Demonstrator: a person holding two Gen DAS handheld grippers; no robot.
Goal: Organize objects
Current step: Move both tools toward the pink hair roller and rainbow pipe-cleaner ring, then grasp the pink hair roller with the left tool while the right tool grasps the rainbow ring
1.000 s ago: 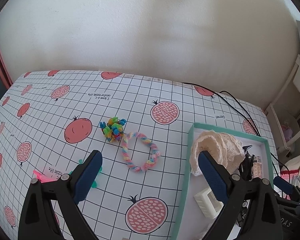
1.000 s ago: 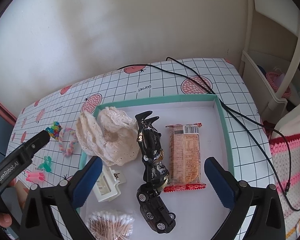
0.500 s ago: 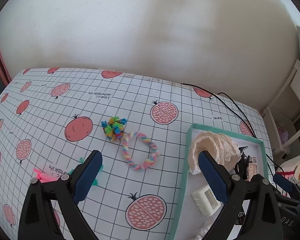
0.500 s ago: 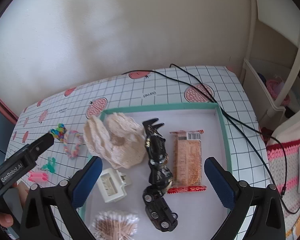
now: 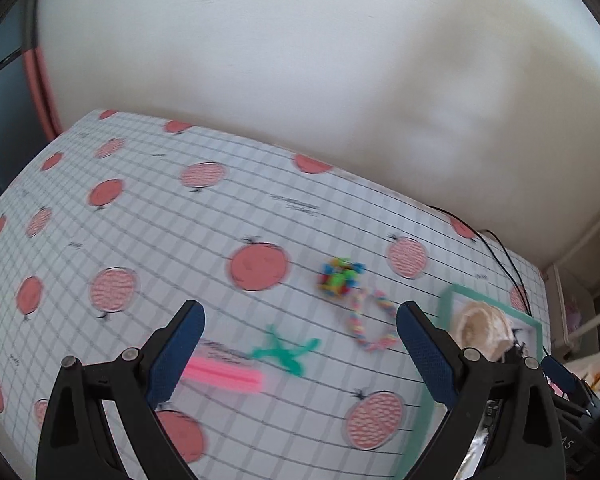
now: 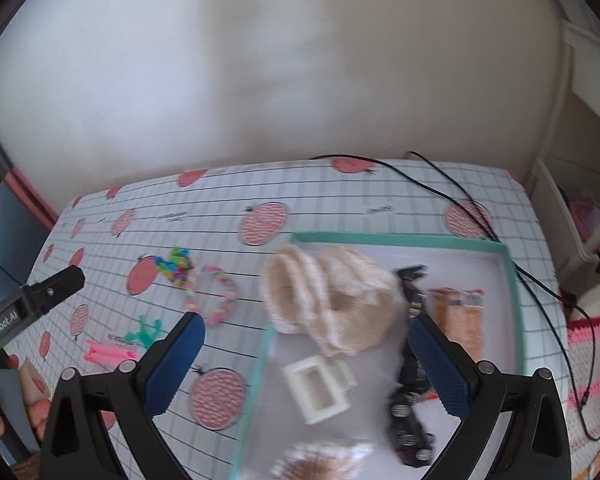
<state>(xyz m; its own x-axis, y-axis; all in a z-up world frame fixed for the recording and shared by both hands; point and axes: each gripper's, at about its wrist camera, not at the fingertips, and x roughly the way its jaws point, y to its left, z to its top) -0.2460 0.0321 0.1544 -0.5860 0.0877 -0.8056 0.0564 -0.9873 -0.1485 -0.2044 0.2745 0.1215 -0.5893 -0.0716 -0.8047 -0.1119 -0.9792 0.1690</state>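
On the pomegranate-print tablecloth [image 5: 148, 240] lie a pink clip [image 5: 224, 376], a green clip [image 5: 286, 354], a pastel braided hair tie [image 5: 370, 320] and a multicoloured bead cluster [image 5: 338, 278]. My left gripper [image 5: 300, 344] hangs open above the pink and green clips, holding nothing. A teal-rimmed tray [image 6: 512, 284] holds a cream lace scrunchie [image 6: 328, 300], a white plastic clip [image 6: 318, 386], a black claw clip [image 6: 412, 292], a snack packet [image 6: 458, 320], a black toy car [image 6: 410, 436] and a pack of cotton swabs [image 6: 320, 462]. My right gripper [image 6: 306, 352] is open over the tray's left side.
A black cable [image 6: 452, 196] runs across the table's far right and down past the tray. A white shelf unit [image 6: 572, 208] stands right of the table, with a pink crocheted cloth [image 6: 592, 344] below it. The wall is just behind the table. A hand [image 6: 4, 408] holds the left gripper's handle.
The left gripper has swung left and pulled back, so the pink and green clips now lie between its fingers. The right gripper also shifted left, toward the tray's left rim. Both views are motion-blurred.
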